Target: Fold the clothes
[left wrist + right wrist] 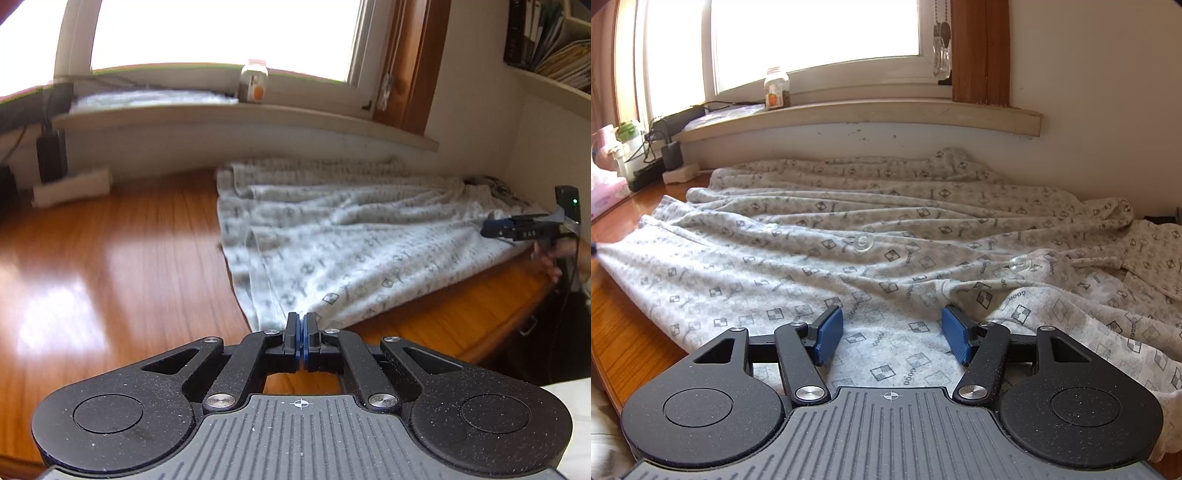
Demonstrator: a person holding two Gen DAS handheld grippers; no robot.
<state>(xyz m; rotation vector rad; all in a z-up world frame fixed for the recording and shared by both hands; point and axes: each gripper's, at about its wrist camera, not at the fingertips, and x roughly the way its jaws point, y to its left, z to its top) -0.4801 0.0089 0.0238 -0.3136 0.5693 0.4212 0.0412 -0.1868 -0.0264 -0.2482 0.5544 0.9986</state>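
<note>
Pale grey patterned garment (886, 240) lying rumpled along the wooden table's (110, 258) back edge, left gripper (303, 325) pinching its corner, right gripper (892, 332) hovering half open above it

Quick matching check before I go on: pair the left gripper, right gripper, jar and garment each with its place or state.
Things:
1. left gripper
2. right gripper
3. jar
4. garment

States, shuffled:
a. standing on the windowsill
b. fingers open, above the cloth
c. spread wrinkled on the wooden table
d. fingers shut on the cloth's corner

Pairs: 1-d, 2-b, 3-a, 4-c
</note>
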